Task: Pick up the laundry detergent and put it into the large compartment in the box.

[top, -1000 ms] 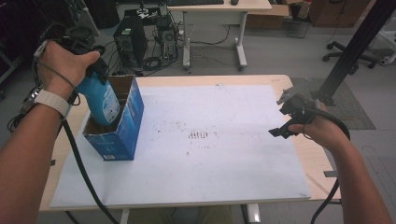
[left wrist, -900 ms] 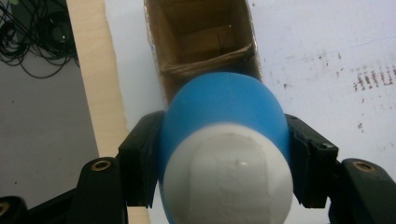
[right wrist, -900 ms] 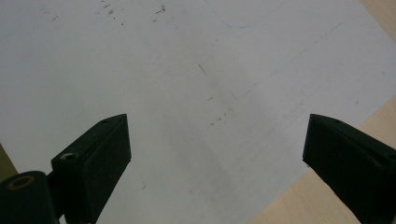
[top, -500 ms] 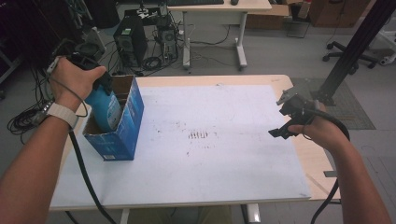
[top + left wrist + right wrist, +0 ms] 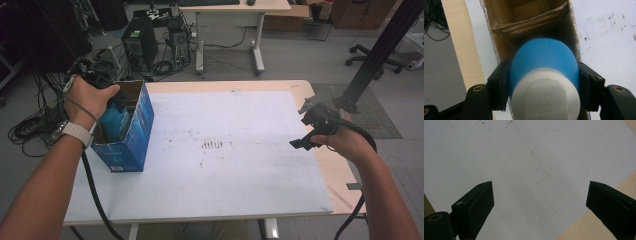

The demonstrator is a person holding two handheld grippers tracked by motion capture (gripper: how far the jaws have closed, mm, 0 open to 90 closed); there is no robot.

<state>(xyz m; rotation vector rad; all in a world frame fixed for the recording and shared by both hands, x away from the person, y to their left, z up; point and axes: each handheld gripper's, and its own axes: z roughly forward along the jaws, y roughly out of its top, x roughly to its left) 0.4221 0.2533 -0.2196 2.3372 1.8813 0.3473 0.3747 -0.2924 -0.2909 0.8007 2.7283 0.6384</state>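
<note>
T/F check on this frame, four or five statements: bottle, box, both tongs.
1. The left tongs are shut on the blue bottle. True.
2. The blue bottle lies flat on the white sheet beside the box. False: it is held over the open top of the blue cardboard box, its lower part already inside.
3. The right tongs are open with nothing between them. True.
4. The right tongs hover over the box. False: they are at the right side of the table, above the white sheet near its edge, far from the box.
5. The box stands at the left end of the table. True.
</note>
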